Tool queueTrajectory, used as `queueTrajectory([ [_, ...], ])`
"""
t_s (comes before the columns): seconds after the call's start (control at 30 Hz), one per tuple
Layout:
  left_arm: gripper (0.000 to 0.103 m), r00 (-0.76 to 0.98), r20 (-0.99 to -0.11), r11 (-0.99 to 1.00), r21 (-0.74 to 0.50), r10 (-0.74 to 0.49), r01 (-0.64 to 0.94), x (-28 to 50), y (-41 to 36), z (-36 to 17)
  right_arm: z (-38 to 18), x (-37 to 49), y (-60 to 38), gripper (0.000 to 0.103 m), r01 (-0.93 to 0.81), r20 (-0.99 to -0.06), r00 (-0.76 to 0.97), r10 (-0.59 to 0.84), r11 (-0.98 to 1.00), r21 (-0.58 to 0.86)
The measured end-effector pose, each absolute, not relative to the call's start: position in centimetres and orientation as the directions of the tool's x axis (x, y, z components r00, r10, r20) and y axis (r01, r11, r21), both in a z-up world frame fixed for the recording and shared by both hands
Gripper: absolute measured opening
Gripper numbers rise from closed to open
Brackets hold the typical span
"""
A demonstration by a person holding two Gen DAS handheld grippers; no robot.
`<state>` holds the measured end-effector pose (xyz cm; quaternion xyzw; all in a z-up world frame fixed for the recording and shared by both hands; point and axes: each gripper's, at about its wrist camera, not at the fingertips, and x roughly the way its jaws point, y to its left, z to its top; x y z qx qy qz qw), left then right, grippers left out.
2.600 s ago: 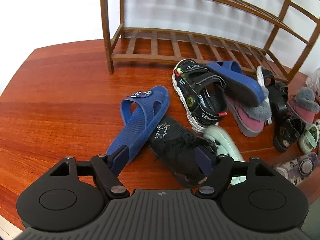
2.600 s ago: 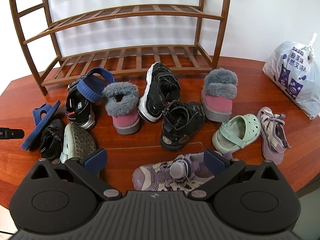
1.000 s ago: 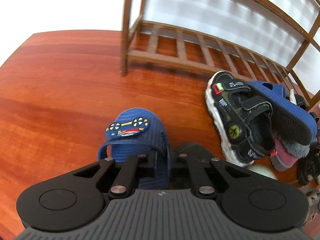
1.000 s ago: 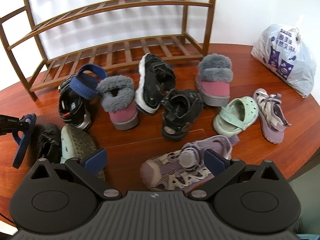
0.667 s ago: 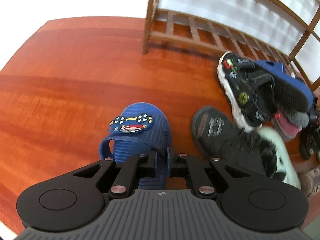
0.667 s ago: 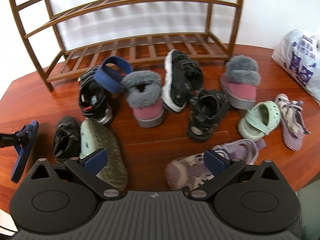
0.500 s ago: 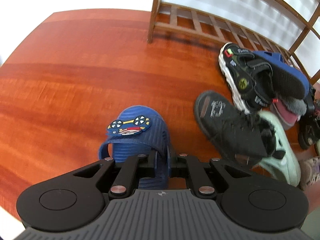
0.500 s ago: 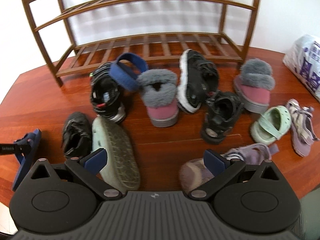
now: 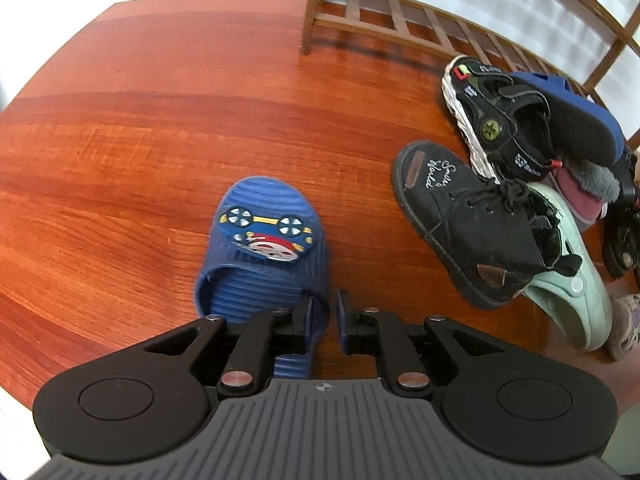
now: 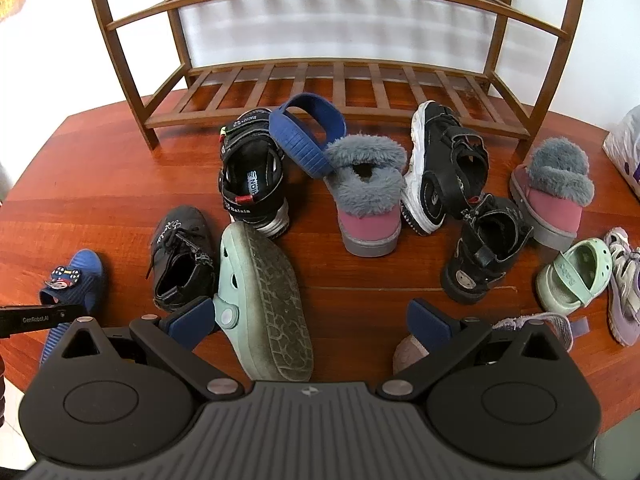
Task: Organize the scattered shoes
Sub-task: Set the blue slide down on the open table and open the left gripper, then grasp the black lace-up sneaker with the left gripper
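A blue slipper [image 9: 260,248] with a cartoon car badge lies flat on the wooden table [image 9: 120,128], left of the shoe pile; it also shows in the right wrist view [image 10: 80,276]. My left gripper [image 9: 324,320] straddles the slipper's right side wall at the heel. Its jaws are opening, and a gap shows between the right pad and the wall. My right gripper [image 10: 308,320] stands wide open above the table, over an upturned mint clog [image 10: 264,296], holding nothing. The matching blue slipper [image 10: 308,136] leans on a black sandal [image 10: 252,176].
A black lace-up boot [image 9: 468,216] lies right of the slipper. Further right are pink fur boots [image 10: 368,200], black sandals, a second mint clog [image 10: 576,276] and lilac sandals [image 10: 536,324]. A wooden shoe rack [image 10: 340,84] stands behind. A plastic bag [image 10: 624,148] sits far right.
My left gripper carried the blue slipper leftward away from the pile, set it on the table, and its jaws have parted. The right gripper drifted left over the mint clog.
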<state>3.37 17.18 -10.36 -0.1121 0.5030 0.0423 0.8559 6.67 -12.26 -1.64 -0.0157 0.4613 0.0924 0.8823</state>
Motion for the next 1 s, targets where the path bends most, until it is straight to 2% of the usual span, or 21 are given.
queueTrajectory([
  [0.03, 0.038, 0.492, -0.869, 0.972, -0.151, -0.043, -0.182, 3.3, 17.0, -10.2, -1.7, 6.8, -12.4, 0.103, -0.18, -0.817, 0.556, 0.15, 0.982, 0.057],
  [0.1, 0.045, 0.5, -0.865, 0.974, -0.148, -0.043, -0.173, 3.0, 16.7, -9.6, -1.8, 6.9, -12.6, 0.103, -0.185, -0.818, 0.555, 0.152, 0.981, 0.057],
  [0.27, 0.051, 0.529, -0.846, 0.979, -0.159, -0.068, -0.128, 2.8, 15.5, -7.4, -1.7, 7.2, -13.4, 0.103, -0.195, -0.817, 0.555, 0.159, 0.979, 0.058],
  [0.33, 0.057, 0.541, -0.837, 0.978, -0.172, -0.082, -0.117, 2.8, 14.9, -6.5, -1.7, 7.4, -13.7, 0.103, -0.199, -0.816, 0.555, 0.161, 0.978, 0.057],
  [0.73, 0.065, 0.548, -0.824, 0.969, -0.229, -0.145, -0.089, 6.2, 9.4, -6.1, -1.6, 7.9, -16.8, 0.103, -0.214, -0.809, 0.565, 0.164, 0.976, 0.048],
  [1.0, 0.066, 0.51, -0.854, 0.963, -0.215, -0.105, -0.162, 8.4, 7.0, -8.2, -1.7, 8.3, -19.5, 0.103, -0.218, -0.812, 0.562, 0.157, 0.975, 0.037],
])
